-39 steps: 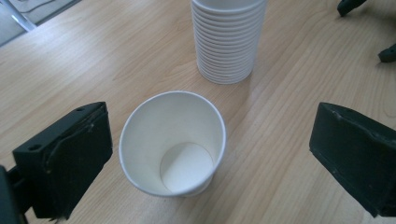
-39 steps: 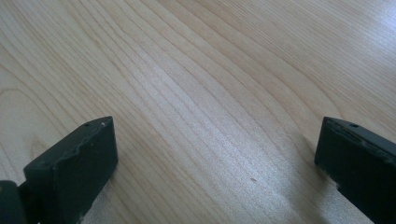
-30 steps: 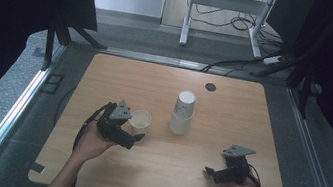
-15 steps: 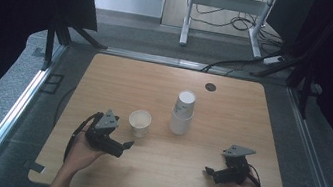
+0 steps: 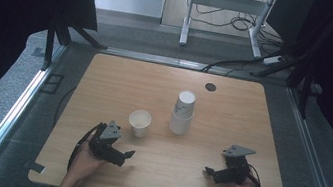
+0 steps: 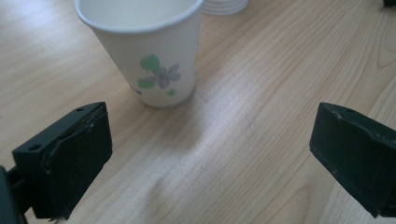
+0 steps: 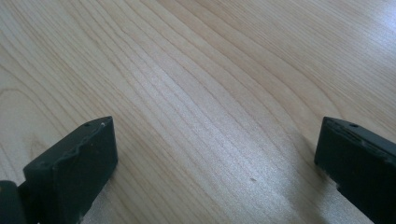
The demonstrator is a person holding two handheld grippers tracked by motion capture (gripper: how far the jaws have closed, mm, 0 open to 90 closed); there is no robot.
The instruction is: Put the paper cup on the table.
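Observation:
A single white paper cup (image 5: pixel 139 122) with a green and purple flower print (image 6: pixel 149 51) stands upright on the wooden table (image 5: pixel 233 109). To its right rises a stack of white cups (image 5: pixel 182 112). My left gripper (image 5: pixel 127 155) rests low on the table, near the front edge, just in front of the single cup, open and holding nothing. In the left gripper view the cup stands beyond the wide-apart jaws, toward the left one. My right gripper (image 5: pixel 209 171) lies at the front right, open over bare wood (image 7: pixel 210 116).
A dark round grommet (image 5: pixel 210 87) sits near the table's far edge. Metal rails run along both sides of the table. Cables and a stand's legs lie on the floor beyond.
My left gripper has let go of the single cup and drawn back toward the front edge. The cup stays standing where it was set. The right gripper has not moved.

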